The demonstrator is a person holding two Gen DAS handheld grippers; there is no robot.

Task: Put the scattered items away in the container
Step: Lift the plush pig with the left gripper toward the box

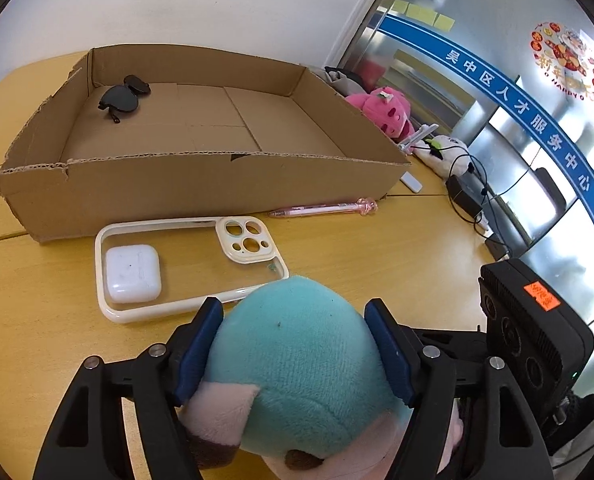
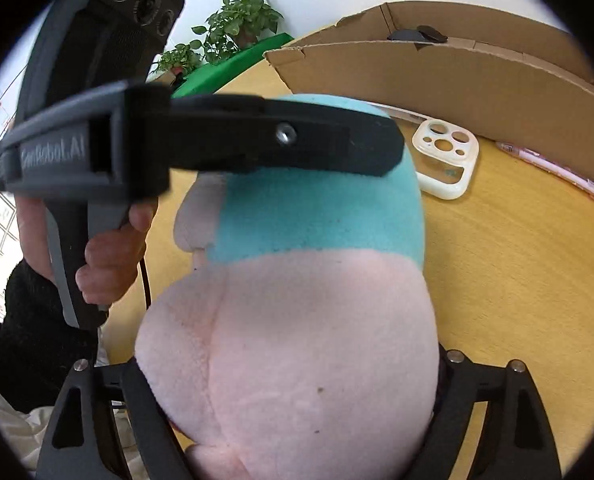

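Standing on the yellow wooden table, the cardboard box is the largest thing, a wide low tray with torn edges; its long side runs left to right in the left wrist view. Inside it, in the far left corner, lie black sunglasses.

Next in size is the plush toy, turquoise on top and pale pink below, just in front of the box. Both grippers are on it. The left gripper points down and forward toward the box, and its 2 blue pads press on the left and right side of the turquoise part, so it is clamped on the toy. In the right wrist view the person's hand wraps the handle of this gripper, with a black sleeve below it. The right gripper also points down, and the pink part of the toy fills the space between its 2 black arms; its fingertips are hidden by the plush, so I cannot tell if they press. The long axis of the toy runs from the pink end, near the right gripper, to the turquoise end, toward the box.

Beyond the toy a clear phone case lies flat, its long side parallel to the box wall, camera cut-out to the right. A white earbud case rests on its left part. A pink pen lies near the box, also parallel to it.
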